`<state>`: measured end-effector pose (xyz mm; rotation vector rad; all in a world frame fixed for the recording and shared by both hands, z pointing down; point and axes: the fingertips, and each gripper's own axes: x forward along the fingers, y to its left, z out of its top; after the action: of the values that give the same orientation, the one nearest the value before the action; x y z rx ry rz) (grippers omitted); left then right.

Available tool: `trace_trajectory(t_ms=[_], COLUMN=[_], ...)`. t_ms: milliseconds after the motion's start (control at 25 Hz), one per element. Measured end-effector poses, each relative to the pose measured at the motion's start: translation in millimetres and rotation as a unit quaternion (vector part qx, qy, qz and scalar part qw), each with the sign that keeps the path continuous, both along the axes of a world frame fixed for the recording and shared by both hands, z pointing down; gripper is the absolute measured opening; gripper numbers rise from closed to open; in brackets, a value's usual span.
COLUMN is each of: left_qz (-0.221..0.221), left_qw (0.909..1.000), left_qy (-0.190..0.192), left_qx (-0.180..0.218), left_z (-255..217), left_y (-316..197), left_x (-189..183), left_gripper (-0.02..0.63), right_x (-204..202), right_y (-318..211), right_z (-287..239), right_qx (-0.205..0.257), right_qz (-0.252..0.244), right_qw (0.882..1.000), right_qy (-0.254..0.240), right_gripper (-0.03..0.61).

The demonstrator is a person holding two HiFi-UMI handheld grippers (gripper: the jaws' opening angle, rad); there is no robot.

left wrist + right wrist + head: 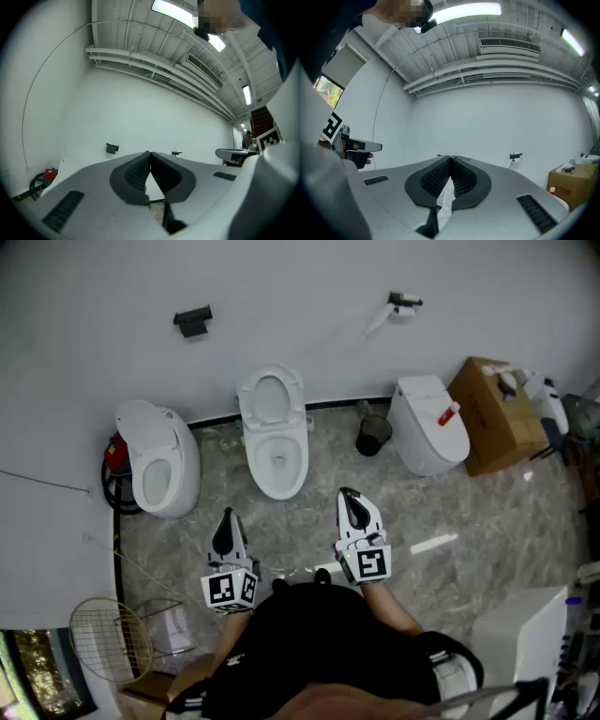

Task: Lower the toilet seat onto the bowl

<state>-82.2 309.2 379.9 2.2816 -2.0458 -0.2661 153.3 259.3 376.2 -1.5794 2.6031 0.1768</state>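
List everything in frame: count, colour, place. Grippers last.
left toilet: 1, white, near the left wall, lid up
middle toilet: 1, white, against the back wall
toilet seat: 1, white, raised on the middle toilet
right toilet: 1, white, lid shut
red-capped item: 1, white and red, on the right toilet
bin: 1, black, between the middle and right toilets
cardboard box: 1, brown, right of the right toilet
wall bracket: 1, black, on the back wall
wire rack: 1, pale, floor at bottom left
left gripper: 1, grey and black, shut, empty
right gripper: 1, grey and black, shut, empty
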Motion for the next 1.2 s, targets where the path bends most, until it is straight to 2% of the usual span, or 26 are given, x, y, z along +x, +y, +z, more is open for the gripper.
trace_trajectory(t_ms=[1200], left_qz=[0.0], left_qw=[0.9999], left_qy=[-0.013], left_qx=[0.004], left_z=[-6.4], left_y=[4.9], left_x=[-0.3], left_gripper=[0.009], right_x=[-5.8], right_y=[4.2], right_z=[-3.9], right_qx=[0.008], right_qz=[-0.004], right_qw=[1.0], right_qy=[-0.01], right_gripper=[0.014])
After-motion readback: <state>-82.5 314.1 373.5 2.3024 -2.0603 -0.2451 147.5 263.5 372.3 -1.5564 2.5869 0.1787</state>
